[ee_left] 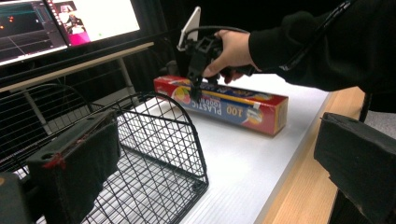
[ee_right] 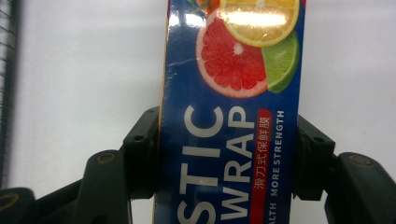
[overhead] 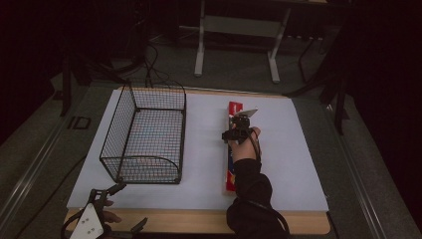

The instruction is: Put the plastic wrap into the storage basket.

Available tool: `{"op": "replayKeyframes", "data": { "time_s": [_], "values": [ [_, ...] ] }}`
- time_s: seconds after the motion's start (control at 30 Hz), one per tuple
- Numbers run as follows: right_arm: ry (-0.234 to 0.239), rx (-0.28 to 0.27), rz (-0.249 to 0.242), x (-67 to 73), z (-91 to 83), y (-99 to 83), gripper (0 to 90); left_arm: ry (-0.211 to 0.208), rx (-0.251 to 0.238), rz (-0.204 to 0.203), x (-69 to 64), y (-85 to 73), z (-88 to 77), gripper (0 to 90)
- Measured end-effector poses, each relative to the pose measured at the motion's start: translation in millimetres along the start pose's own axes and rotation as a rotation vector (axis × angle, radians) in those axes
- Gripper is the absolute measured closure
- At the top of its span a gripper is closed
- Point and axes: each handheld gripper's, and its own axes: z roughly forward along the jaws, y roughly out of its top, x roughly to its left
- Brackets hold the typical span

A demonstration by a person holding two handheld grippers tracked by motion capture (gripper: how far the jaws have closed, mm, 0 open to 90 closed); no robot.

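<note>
A long plastic wrap box (overhead: pixel 231 174), red on its side and blue with fruit pictures on top (ee_right: pixel 229 93), lies flat on the white board right of centre. My right gripper (overhead: pixel 239 133) points down over the box's far half, one jaw pressed against each long side (ee_right: pixel 229 154), so it is shut on the box. From the left gripper view the box (ee_left: pixel 233 105) rests on the board under that hand. A black wire basket (overhead: pixel 119 124) stands empty at the left. My left gripper (overhead: pixel 128 206) hovers at the front left corner, open and empty (ee_left: pixel 217 163).
The white board (overhead: pixel 199 189) covers a wooden table whose front edge (overhead: pixel 199 221) shows. The basket's curved front wall (ee_left: pixel 187 121) is close to my left gripper. Monitors (ee_left: pixel 93 18) and a metal desk frame (overhead: pixel 199 50) stand beyond the table.
</note>
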Motion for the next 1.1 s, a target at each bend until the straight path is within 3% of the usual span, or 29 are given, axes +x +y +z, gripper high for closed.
{"op": "replayKeyframes", "data": {
  "time_s": [0.27,0.53,1.0,1.1],
  "values": [
    [0.019,-0.072,-0.013,2.7,-29.8,15.5,39.2,-0.003,-0.001,-0.002,0.0,-0.3,0.3,0.9],
    [0.028,-0.107,-0.052,9.4,-53.1,25.7,39.2,-0.014,-0.008,-0.013,0.1,-0.2,0.2,0.9],
    [0.072,-0.175,-0.133,36.2,-97.1,40.4,39.4,-0.027,-0.001,-0.013,-0.4,-0.6,2.3,0.9],
    [0.08,-0.19,-0.163,47.8,-107.1,43.4,39.4,-0.029,0.001,-0.014,-0.7,-1.1,2.8,0.9]
  ]
}}
